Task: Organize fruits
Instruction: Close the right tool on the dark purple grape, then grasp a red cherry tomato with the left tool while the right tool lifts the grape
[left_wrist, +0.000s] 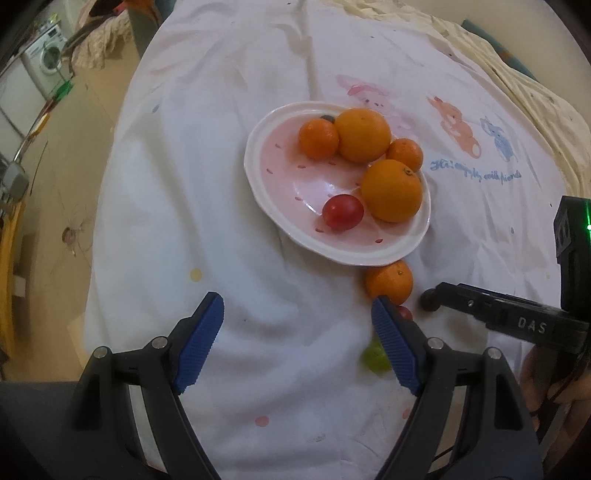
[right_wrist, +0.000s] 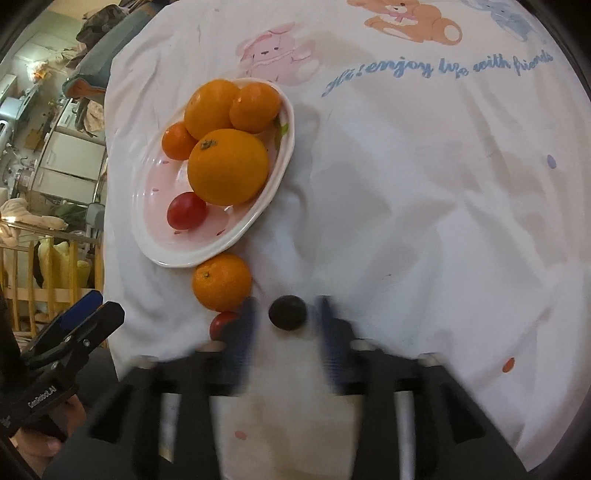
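— Where the cloth (right_wrist: 406, 184) carries blue script, can you read it?
— "Hi! enjoy life with friends", under a pink rabbit, an orange bear and a blue animal. The right hand-held gripper (right_wrist: 286, 325) bears "DAS" in the left wrist view; the left hand-held gripper (left_wrist: 297, 325) shows "GenRobot.AI" in the right wrist view.
— Count the fruit.
— On the pink plate (left_wrist: 280, 206): four oranges, two large and two small, one red tomato (left_wrist: 342, 212) and a small dark fruit at the far rim. Off it, on the cloth, an orange (right_wrist: 221, 282) touches the near rim, a second tomato (right_wrist: 221, 323) sits just nearer, then a green fruit (left_wrist: 375, 356) and a dark plum (right_wrist: 287, 312).
— And the grippers?
— Left open wide over bare cloth, left of the loose fruit. Right blurred, fingers parted either side of the plum, not clamped.
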